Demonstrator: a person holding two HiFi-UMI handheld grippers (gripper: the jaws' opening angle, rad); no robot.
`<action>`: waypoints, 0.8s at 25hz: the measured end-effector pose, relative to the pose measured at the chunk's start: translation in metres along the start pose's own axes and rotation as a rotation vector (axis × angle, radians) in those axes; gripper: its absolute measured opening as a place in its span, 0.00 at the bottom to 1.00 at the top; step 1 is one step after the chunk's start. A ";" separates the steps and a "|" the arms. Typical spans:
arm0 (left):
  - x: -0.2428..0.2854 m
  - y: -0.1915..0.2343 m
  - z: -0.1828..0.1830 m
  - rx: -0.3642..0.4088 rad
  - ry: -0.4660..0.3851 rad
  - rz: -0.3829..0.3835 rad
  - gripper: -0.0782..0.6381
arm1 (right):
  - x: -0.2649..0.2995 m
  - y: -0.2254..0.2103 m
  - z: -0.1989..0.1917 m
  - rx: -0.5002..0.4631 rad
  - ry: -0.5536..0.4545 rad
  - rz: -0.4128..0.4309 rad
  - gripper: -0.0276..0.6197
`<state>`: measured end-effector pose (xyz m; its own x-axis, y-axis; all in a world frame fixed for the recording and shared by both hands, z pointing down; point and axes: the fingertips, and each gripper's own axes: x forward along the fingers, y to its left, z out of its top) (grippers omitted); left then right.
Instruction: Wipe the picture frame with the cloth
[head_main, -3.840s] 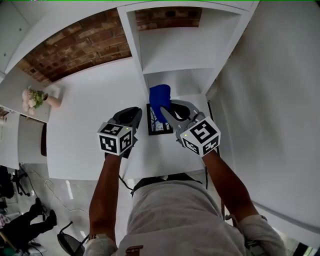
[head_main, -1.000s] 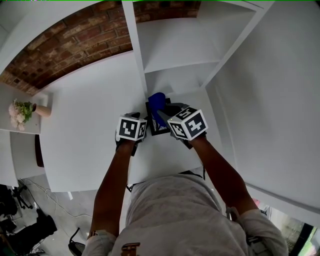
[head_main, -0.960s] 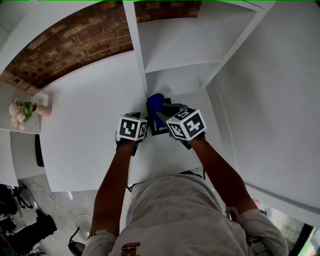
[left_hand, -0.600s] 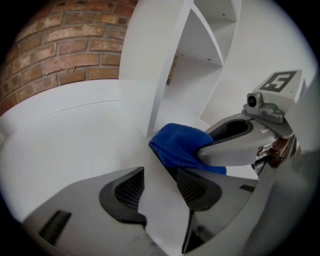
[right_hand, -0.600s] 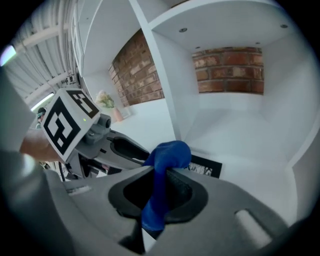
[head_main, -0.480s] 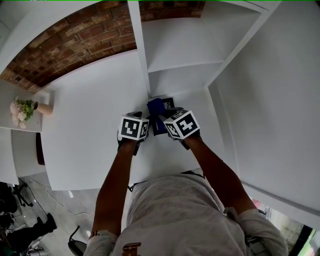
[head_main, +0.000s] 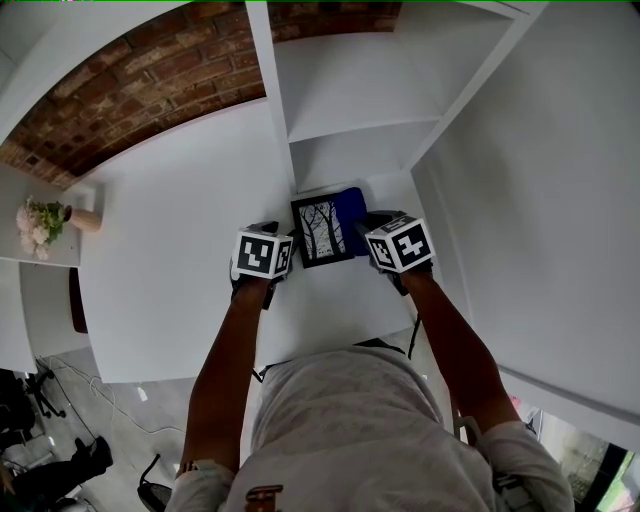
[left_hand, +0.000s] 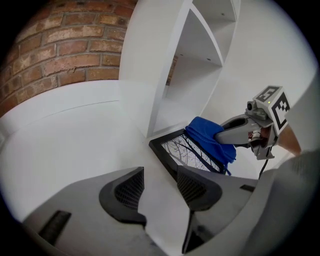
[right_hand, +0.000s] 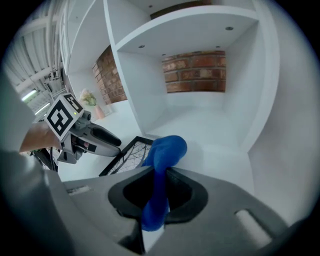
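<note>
Moved: we are sliding the cloth (head_main: 350, 210) to the right edge of the picture frame (head_main: 322, 232).
Right gripper (right_hand: 157, 187): we are pinching the cloth.
Left gripper (left_hand: 157, 187): spread wide, holding nothing.
Frame: lying flat on the white table (head_main: 180, 250).

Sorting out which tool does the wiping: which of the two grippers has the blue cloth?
The right gripper, jaws shut on the cloth; the left gripper stands open and empty beside the picture frame.
</note>
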<state>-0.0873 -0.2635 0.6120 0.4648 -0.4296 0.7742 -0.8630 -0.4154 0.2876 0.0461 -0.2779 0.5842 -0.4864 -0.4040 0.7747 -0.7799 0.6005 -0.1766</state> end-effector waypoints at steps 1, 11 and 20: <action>0.000 0.000 0.000 0.001 0.001 0.000 0.39 | -0.003 -0.004 -0.001 0.003 -0.002 -0.009 0.12; 0.000 0.000 0.000 0.000 -0.001 0.000 0.39 | -0.036 0.038 0.020 -0.022 -0.111 0.035 0.12; -0.001 -0.001 0.001 0.001 -0.002 0.000 0.39 | -0.012 0.103 0.020 0.002 -0.105 0.158 0.12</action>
<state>-0.0865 -0.2633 0.6103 0.4649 -0.4314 0.7731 -0.8628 -0.4164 0.2865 -0.0358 -0.2251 0.5443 -0.6411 -0.3743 0.6700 -0.6913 0.6609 -0.2922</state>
